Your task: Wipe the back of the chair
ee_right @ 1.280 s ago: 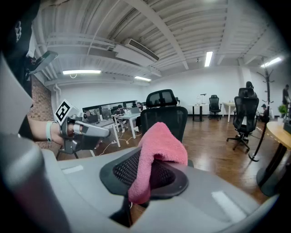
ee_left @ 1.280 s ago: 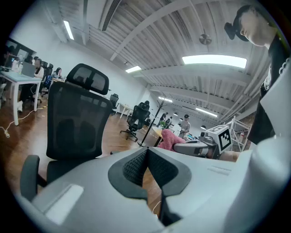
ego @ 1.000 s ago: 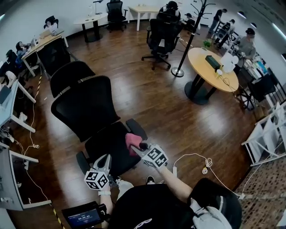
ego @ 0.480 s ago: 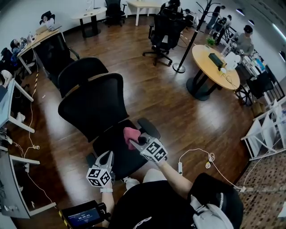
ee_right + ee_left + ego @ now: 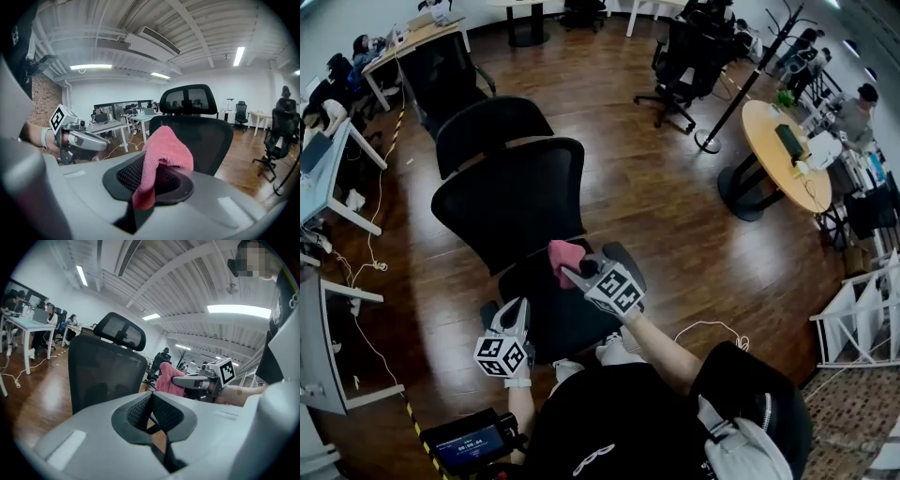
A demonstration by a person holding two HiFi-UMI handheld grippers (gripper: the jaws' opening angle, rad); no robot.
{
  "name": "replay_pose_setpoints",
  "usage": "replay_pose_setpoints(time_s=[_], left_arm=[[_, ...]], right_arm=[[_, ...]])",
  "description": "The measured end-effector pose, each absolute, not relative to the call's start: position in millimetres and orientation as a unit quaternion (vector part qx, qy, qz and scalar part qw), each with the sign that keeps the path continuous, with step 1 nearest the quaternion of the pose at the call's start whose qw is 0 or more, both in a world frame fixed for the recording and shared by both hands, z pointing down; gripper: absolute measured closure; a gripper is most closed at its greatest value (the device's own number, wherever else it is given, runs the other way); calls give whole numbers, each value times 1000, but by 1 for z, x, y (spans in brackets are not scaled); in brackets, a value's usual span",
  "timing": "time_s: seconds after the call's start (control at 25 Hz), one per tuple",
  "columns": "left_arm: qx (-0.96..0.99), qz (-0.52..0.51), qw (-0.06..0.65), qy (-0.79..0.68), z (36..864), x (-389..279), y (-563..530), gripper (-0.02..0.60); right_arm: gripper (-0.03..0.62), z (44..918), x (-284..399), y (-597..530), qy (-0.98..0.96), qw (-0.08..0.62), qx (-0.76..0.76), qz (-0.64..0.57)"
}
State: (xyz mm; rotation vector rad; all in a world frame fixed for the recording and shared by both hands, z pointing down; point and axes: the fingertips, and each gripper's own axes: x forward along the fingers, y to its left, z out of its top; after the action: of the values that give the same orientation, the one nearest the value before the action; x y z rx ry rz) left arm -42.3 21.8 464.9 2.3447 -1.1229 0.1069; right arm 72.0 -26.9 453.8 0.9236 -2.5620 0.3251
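Black mesh office chair (image 5: 506, 202) on a wooden floor (image 5: 675, 216), seat toward the person, backrest and headrest beyond. Right gripper (image 5: 577, 272) clamped on a pink cloth (image 5: 562, 258), held over the seat, just short of the backrest's lower edge. Left gripper (image 5: 514, 317) pressed together on nothing, low beside the seat's left edge. Likely step: bringing the cloth to the backrest. For a good wipe: lay the cloth flat against the mesh, sweep from the top edge downward in overlapping strokes, and steady the frame against swivelling.
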Motion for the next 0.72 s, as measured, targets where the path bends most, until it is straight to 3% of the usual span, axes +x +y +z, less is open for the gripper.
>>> replay_pose_setpoints(time_s=[0.28, 0.72], left_arm=[[844, 29, 267, -464, 459, -24, 3, 589], [801, 14, 288, -524, 468, -84, 29, 589]], right_arm=[[553, 452, 56, -93, -935, 204, 276, 90], [553, 462, -136, -188, -963, 193, 182, 49]])
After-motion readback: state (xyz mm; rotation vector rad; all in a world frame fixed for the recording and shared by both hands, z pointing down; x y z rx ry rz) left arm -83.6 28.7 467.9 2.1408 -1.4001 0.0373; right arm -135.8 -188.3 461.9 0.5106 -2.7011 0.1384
